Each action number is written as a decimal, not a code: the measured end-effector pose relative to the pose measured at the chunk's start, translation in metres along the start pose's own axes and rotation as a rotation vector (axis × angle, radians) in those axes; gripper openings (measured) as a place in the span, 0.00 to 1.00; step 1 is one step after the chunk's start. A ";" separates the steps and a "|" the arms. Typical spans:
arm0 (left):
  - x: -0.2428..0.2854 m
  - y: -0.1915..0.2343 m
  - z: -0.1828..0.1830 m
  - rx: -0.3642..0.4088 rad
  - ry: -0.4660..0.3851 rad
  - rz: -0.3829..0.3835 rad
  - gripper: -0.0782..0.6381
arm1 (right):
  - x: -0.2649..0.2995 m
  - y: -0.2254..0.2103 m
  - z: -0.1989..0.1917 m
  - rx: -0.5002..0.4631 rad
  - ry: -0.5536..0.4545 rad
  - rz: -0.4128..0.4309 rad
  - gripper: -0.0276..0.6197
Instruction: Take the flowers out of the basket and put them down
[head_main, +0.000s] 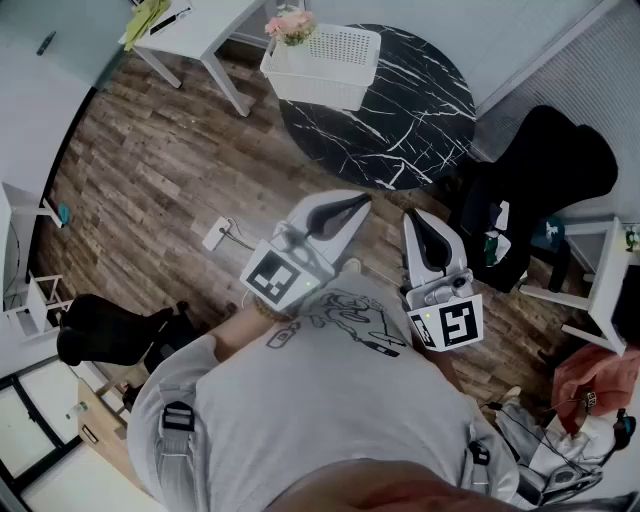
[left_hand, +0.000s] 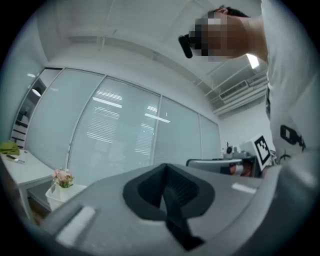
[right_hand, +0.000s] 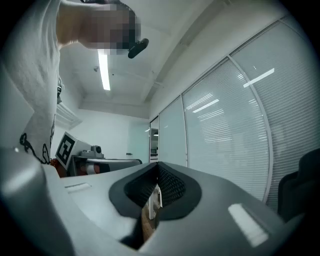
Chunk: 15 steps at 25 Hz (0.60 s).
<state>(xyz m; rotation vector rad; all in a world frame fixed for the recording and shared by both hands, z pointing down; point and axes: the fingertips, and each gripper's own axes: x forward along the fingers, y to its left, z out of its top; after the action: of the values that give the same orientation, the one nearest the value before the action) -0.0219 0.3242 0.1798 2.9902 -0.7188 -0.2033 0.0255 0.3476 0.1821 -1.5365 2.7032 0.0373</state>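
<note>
Left gripper (head_main: 345, 210): jaws pressed together with nothing between them, held up in front of the person's chest, well apart from the basket.
Right gripper (head_main: 425, 235): jaws likewise closed and empty, just beside the left one.
Flowers (head_main: 290, 26): a small pink bunch standing upright in the basket's left corner, also seen far off in the left gripper view.
Basket (head_main: 335, 60): white and perforated, on the round table – its left end seems to overhang the rim, though the angle is steep.
Table (head_main: 410, 110): black marble top with white veins.
Desk (head_main: 200, 25): white, near the basket's left end.
Floor (head_main: 150, 170): dark wood planks.
</note>
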 end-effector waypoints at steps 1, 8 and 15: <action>0.000 0.000 0.000 0.000 0.001 0.000 0.11 | 0.000 0.001 0.000 0.000 0.000 0.001 0.05; 0.001 -0.002 0.000 -0.004 -0.002 0.007 0.11 | -0.002 -0.001 -0.002 0.004 -0.001 0.006 0.05; 0.005 -0.008 -0.005 -0.014 0.014 0.013 0.11 | -0.010 -0.005 0.000 0.029 -0.030 0.005 0.05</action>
<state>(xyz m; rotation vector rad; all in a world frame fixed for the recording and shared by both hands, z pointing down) -0.0131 0.3297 0.1838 2.9703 -0.7318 -0.1852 0.0349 0.3535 0.1824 -1.5090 2.6731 0.0208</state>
